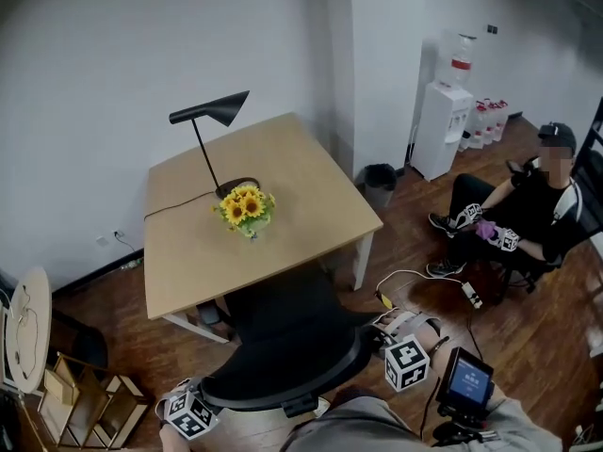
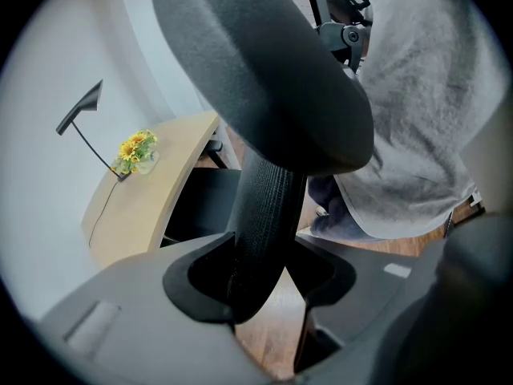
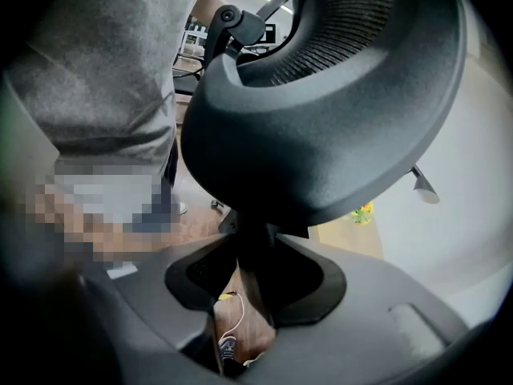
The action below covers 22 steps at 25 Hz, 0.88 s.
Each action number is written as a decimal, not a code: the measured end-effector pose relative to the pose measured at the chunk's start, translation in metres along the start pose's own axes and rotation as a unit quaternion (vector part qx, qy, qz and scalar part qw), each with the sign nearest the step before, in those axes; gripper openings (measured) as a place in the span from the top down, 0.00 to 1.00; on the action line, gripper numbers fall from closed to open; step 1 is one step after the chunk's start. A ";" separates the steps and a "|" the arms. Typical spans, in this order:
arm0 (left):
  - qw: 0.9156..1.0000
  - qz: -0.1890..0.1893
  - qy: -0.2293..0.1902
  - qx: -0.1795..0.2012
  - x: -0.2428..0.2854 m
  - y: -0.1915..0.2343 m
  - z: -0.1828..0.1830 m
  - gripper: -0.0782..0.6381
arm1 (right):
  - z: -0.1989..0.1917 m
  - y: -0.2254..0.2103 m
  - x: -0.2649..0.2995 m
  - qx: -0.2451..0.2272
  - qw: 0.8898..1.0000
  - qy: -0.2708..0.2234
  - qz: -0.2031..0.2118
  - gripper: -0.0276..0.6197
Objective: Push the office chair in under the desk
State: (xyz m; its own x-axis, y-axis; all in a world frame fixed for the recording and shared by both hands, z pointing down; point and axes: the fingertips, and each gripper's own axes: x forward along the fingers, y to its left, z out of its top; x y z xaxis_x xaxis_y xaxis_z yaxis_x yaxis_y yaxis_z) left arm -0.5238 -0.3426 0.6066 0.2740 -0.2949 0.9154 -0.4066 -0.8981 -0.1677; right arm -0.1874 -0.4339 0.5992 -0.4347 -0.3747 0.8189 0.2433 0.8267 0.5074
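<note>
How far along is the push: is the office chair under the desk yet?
Done: the office chair faces the desk, its seat front at the near edge. In hand: the left gripper and right gripper each straddle part of the backrest, jaws apart, not clamped. Left: seat and backrest sit mostly out from under the desk, so most of the push remains.
</note>
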 end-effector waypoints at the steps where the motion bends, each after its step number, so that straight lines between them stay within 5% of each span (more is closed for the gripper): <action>1: 1.000 0.002 -0.001 0.002 0.000 0.005 0.000 0.63 | 0.000 -0.004 0.002 0.001 1.000 0.001 -0.002 0.72; 22: 1.000 -0.005 0.003 -0.005 0.012 0.082 -0.002 0.62 | -0.001 -0.070 0.036 -0.006 1.000 -0.017 0.004 0.72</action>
State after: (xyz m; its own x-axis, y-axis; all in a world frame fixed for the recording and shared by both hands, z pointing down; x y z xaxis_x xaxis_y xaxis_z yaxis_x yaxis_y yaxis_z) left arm -0.5561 -0.4190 0.6044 0.2726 -0.2849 0.9190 -0.4133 -0.8972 -0.1556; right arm -0.2191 -0.5050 0.5931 -0.4626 -0.3531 0.8132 0.2567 0.8246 0.5042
